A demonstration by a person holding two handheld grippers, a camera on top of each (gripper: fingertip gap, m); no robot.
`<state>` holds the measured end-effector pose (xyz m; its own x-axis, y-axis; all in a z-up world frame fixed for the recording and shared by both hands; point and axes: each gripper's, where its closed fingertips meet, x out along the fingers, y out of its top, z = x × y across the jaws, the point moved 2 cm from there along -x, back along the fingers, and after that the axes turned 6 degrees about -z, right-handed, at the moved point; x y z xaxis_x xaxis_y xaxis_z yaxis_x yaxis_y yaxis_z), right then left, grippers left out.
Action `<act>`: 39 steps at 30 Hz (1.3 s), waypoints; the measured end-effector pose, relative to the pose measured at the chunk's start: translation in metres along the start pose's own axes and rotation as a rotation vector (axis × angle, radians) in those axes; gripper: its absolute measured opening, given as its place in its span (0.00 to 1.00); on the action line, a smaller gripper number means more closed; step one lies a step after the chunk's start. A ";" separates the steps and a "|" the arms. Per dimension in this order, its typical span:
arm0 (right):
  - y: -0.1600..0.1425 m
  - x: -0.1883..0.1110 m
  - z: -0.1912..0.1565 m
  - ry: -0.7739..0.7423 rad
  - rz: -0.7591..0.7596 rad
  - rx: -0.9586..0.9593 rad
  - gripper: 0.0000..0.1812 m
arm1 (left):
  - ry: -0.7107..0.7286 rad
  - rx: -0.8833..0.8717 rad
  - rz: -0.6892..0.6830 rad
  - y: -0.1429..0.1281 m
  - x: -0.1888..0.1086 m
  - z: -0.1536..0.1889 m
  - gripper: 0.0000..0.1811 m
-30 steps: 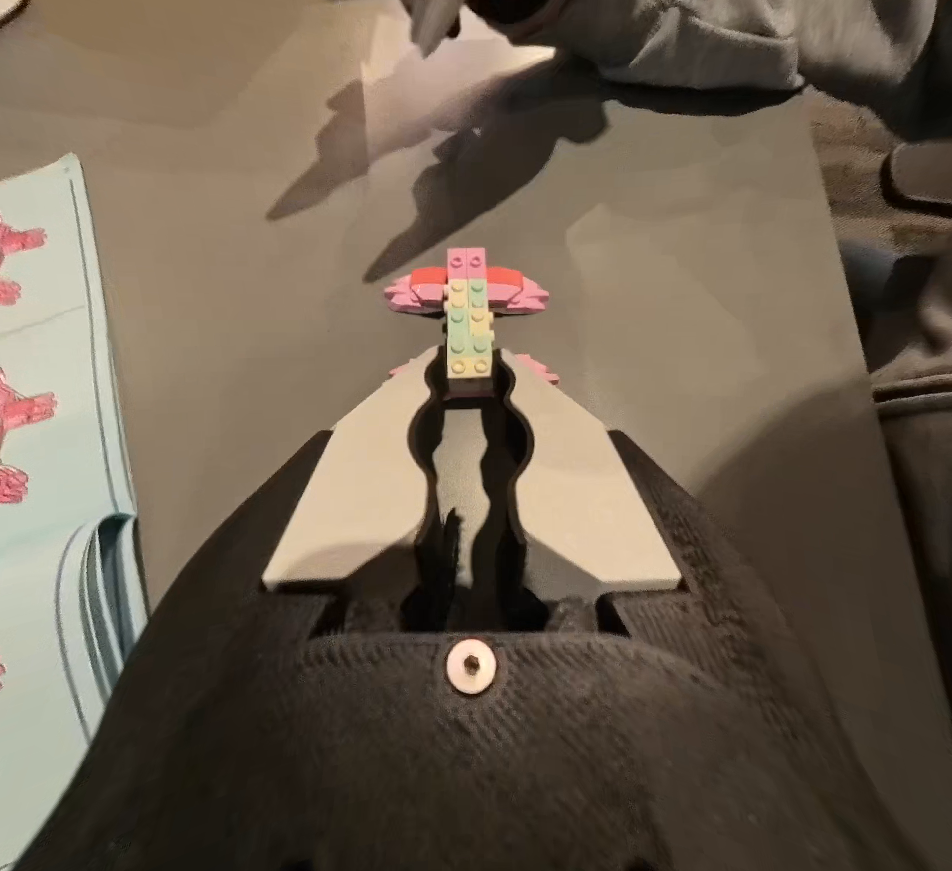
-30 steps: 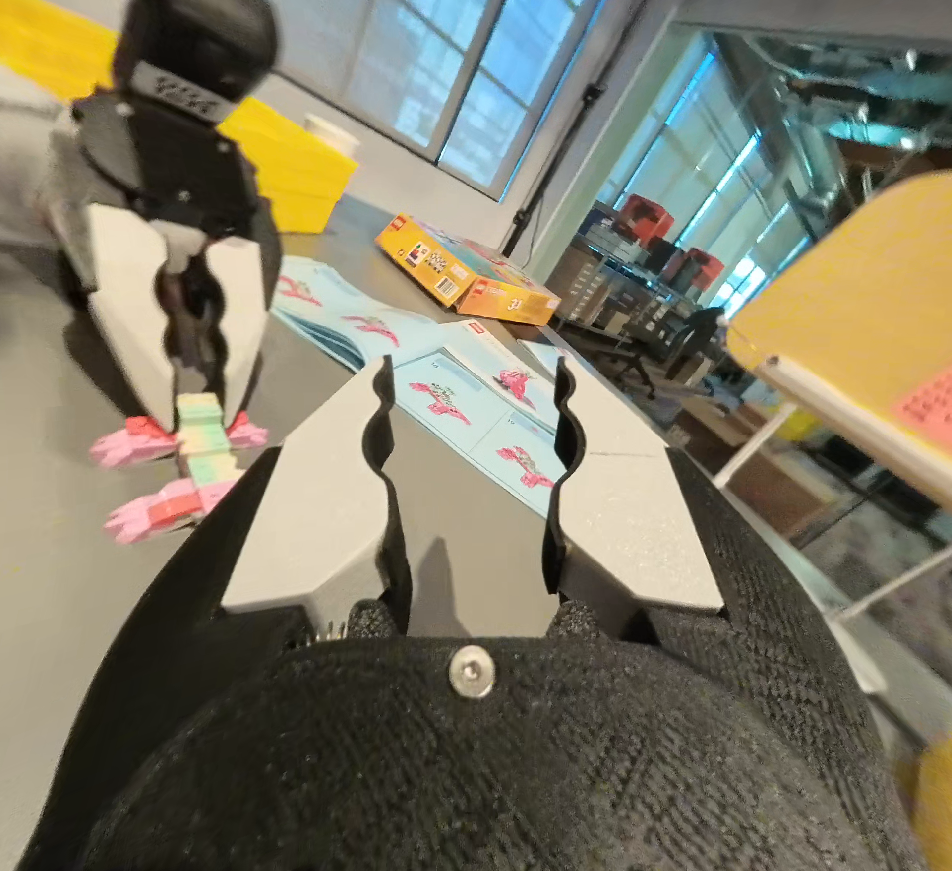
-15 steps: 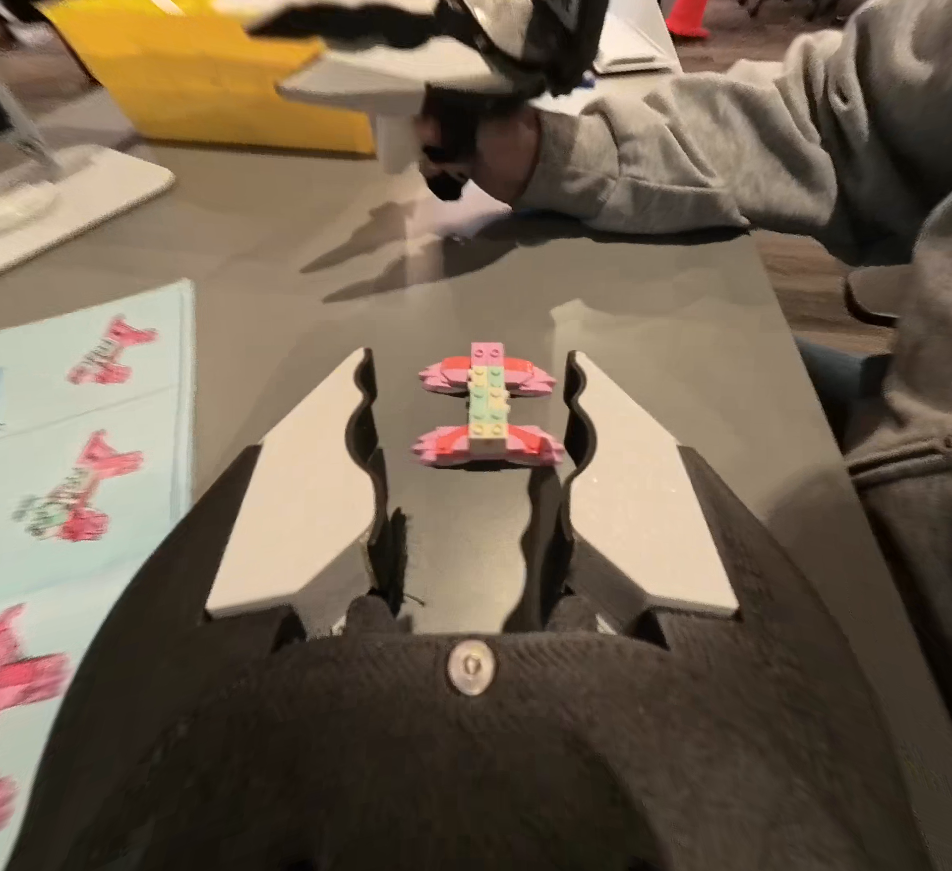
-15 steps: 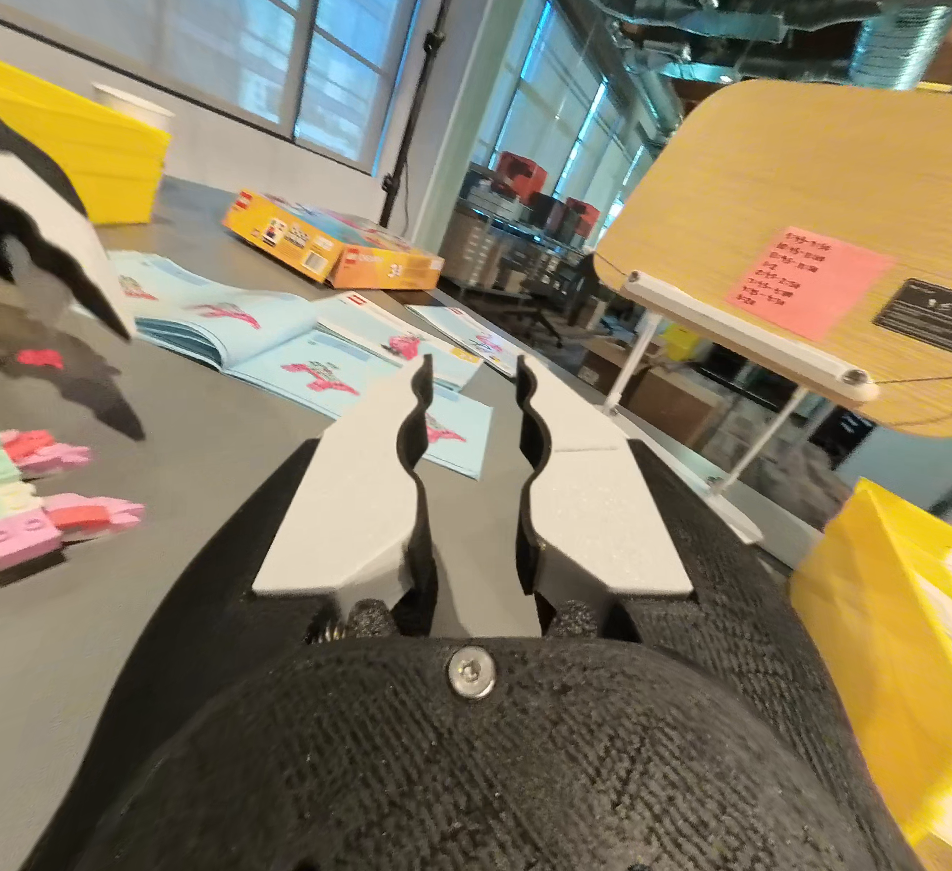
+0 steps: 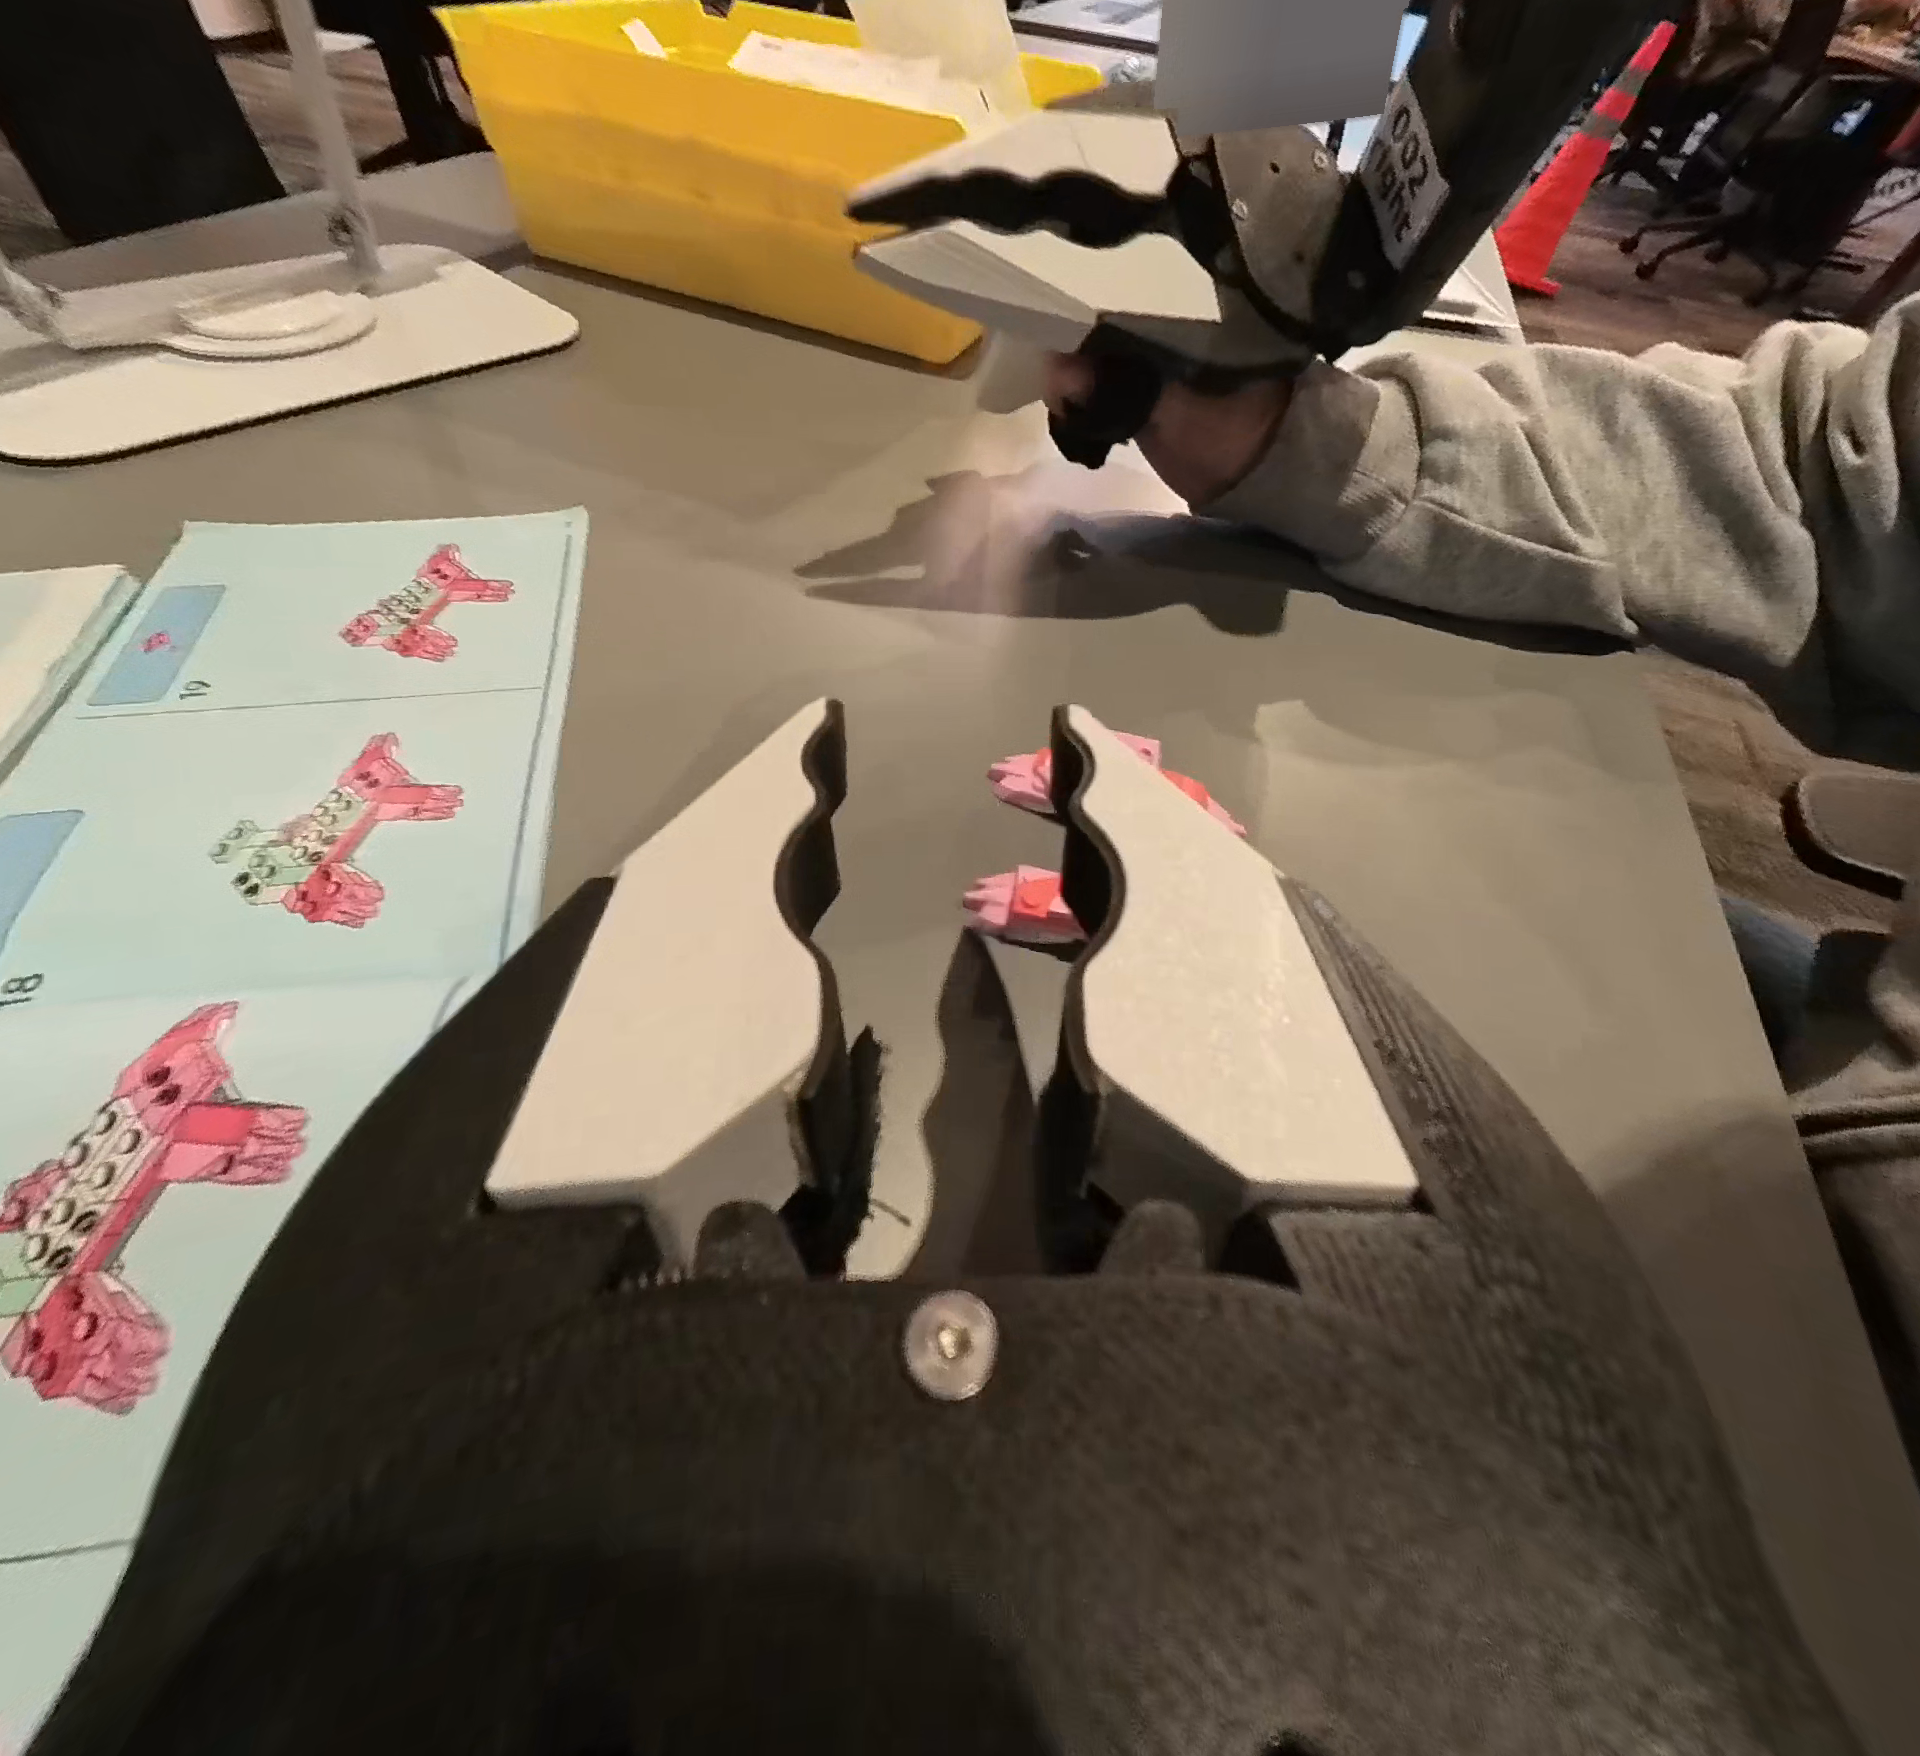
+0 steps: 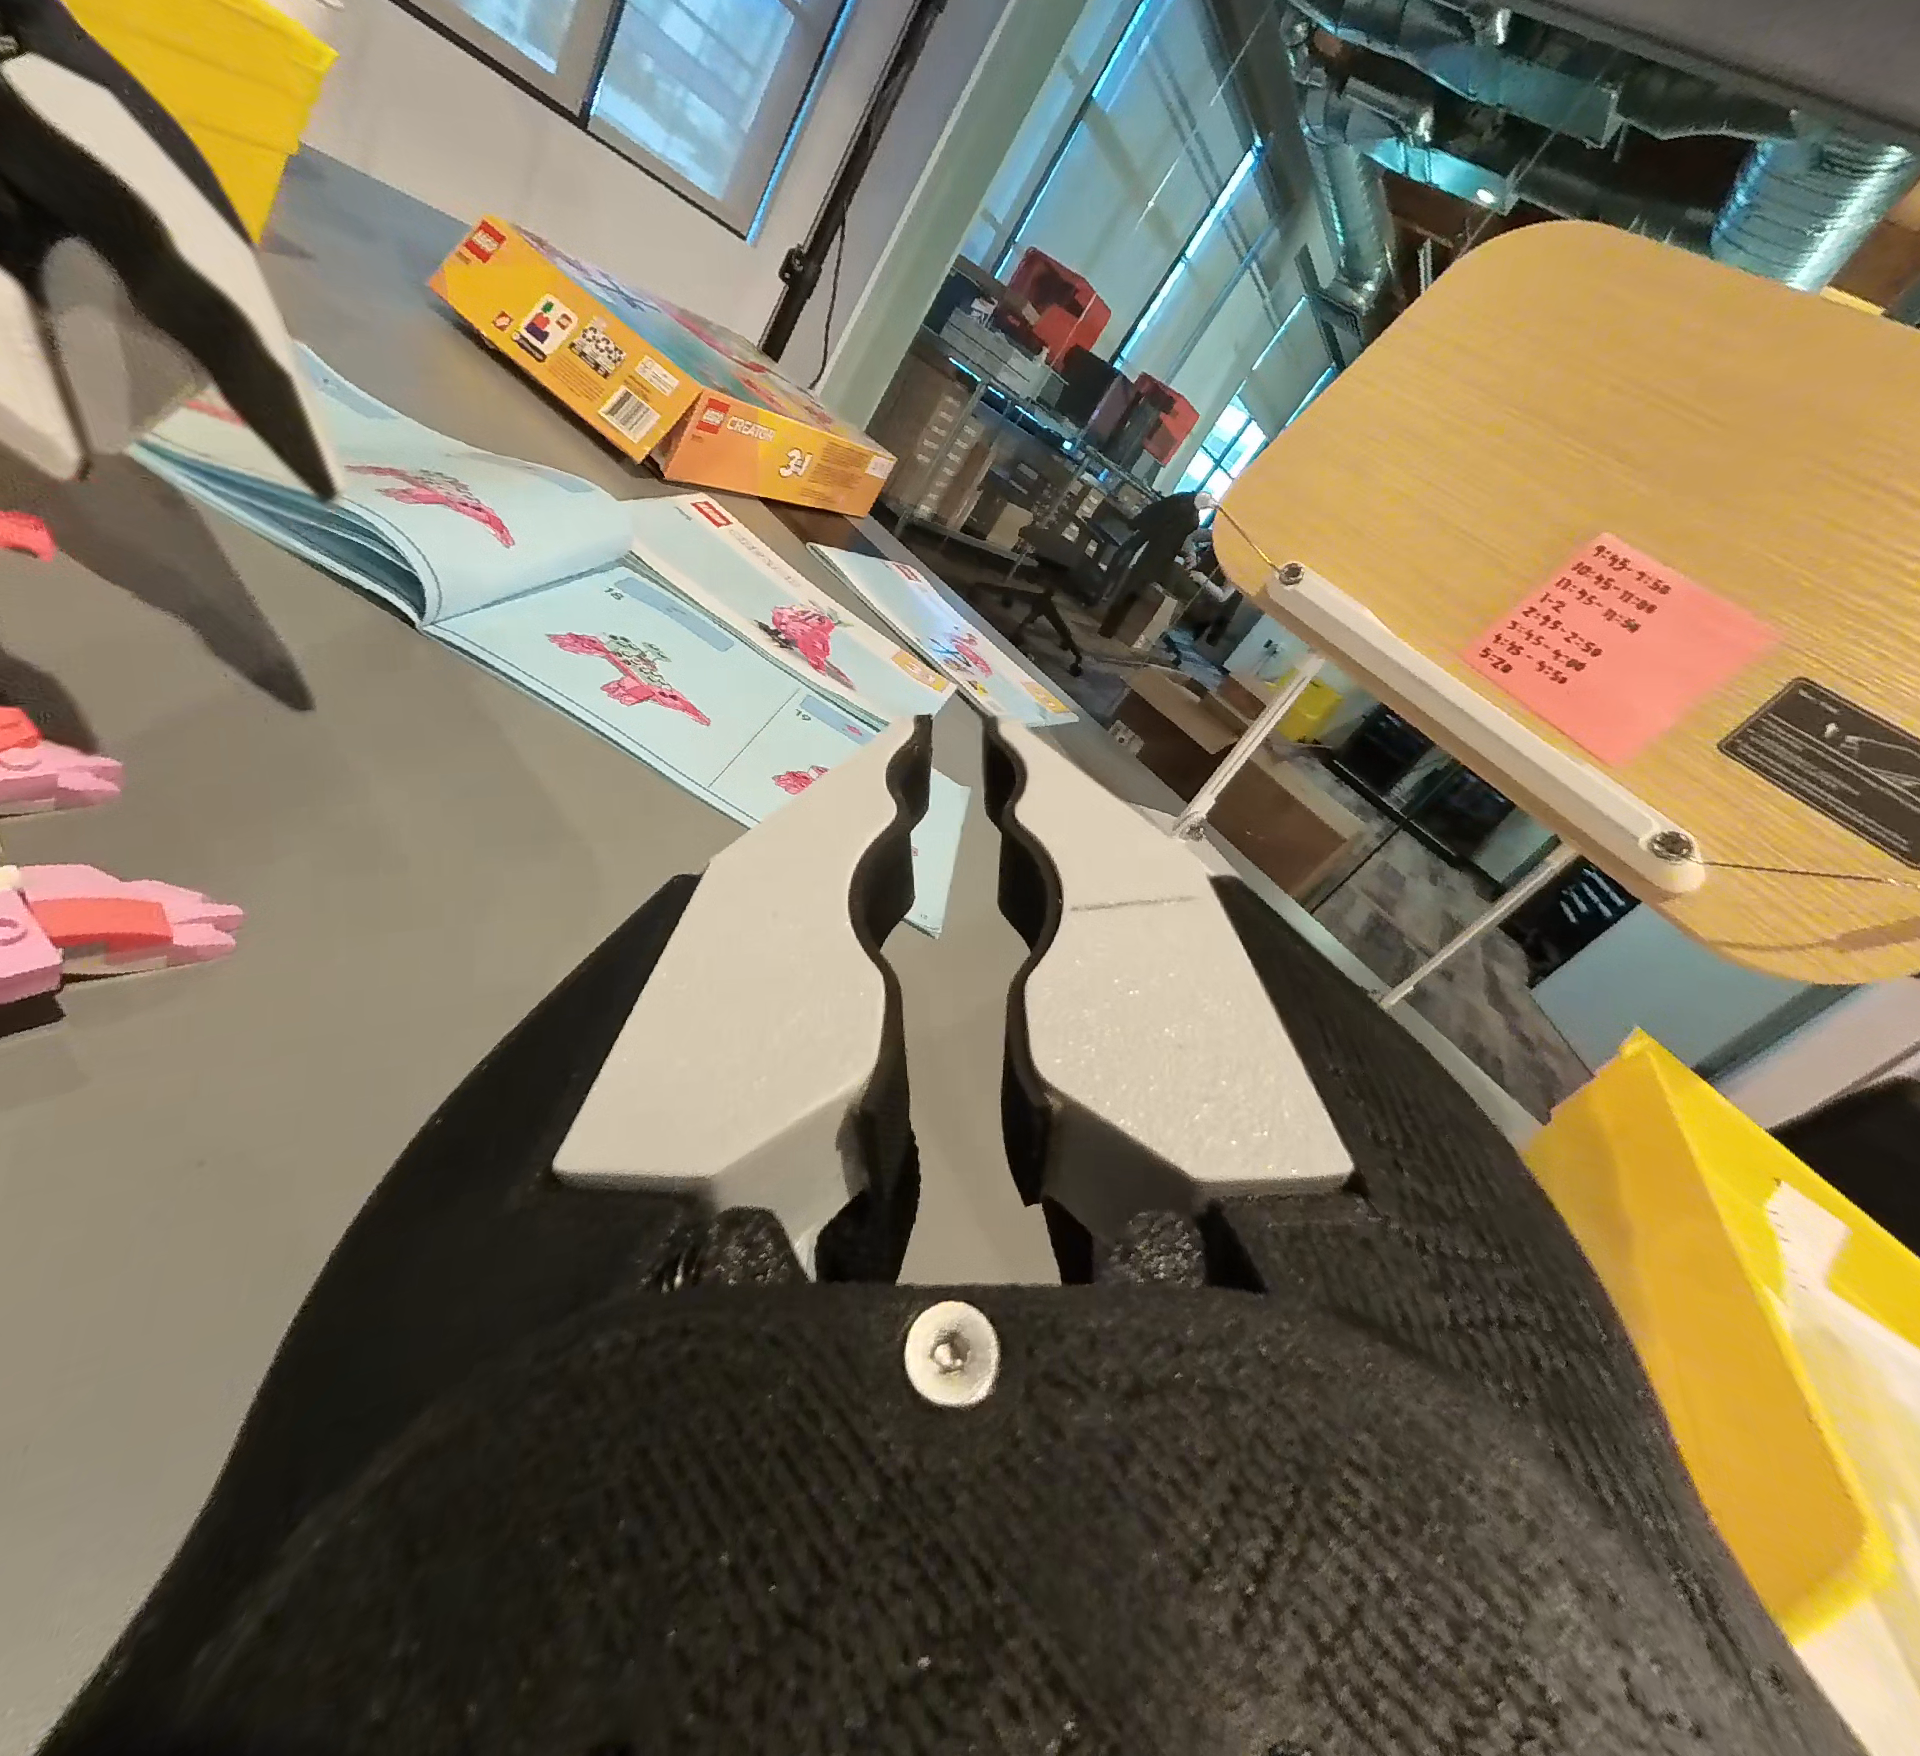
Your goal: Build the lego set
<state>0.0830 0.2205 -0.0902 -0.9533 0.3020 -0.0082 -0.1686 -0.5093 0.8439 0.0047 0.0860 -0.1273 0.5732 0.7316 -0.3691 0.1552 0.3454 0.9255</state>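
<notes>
Apparently untouched, lego model (image 5: 1023, 901) lies behind right fingers (image 5: 1153, 885).

2 claws (image 5: 948, 730) (image 6: 954, 732), 1 lego build (image 5: 1023, 901), 2 yellow bins (image 5: 727, 179) (image 6: 1704, 1374), 1 lego box (image 6: 665, 376), 3 instr. booklets (image 5: 312, 771).

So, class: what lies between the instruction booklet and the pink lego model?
Bare grey table, crossed by the left hand-held gripper; left wrist view.

Left claw (image 5: 948, 719) agape above grey table (image 5: 727, 459), pink lego model (image 5: 1023, 901) behind its right finger
</notes>
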 end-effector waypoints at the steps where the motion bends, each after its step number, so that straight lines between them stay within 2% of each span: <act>1: 0.000 0.000 0.000 0.002 0.000 0.000 0.04 | 0.017 -0.002 0.019 0.002 -0.002 -0.003 0.21; 9: 0.000 0.000 -0.002 0.019 0.000 0.009 0.03 | 0.102 0.003 0.142 0.017 -0.016 -0.015 0.20; 22: 0.000 0.001 -0.004 0.031 0.000 0.012 0.02 | 0.090 0.008 0.116 0.014 -0.011 -0.012 0.21; 27: -0.010 0.007 -0.008 0.043 -0.036 -0.018 0.02 | 0.083 0.023 0.127 0.017 -0.009 -0.008 0.21; 30: -0.010 0.007 -0.009 0.032 -0.039 -0.057 0.02 | 0.109 0.077 0.131 0.020 -0.008 -0.005 0.21; 32: -0.011 0.007 -0.010 0.021 -0.050 -0.091 0.02 | 0.187 0.144 0.112 0.024 -0.009 -0.005 0.23; 35: -0.011 0.008 -0.013 -0.041 -0.077 -0.207 0.05 | 0.279 0.258 0.133 0.043 -0.020 0.021 0.24; 39: -0.010 0.008 -0.012 -0.099 -0.083 -0.289 0.05 | 0.273 0.148 0.272 0.059 -0.061 0.065 0.26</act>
<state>0.0742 0.2180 -0.1050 -0.9067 0.4218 -0.0071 -0.3229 -0.6830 0.6551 0.0313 0.0229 -0.0444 0.3782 0.9204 -0.0995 0.1529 0.0439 0.9873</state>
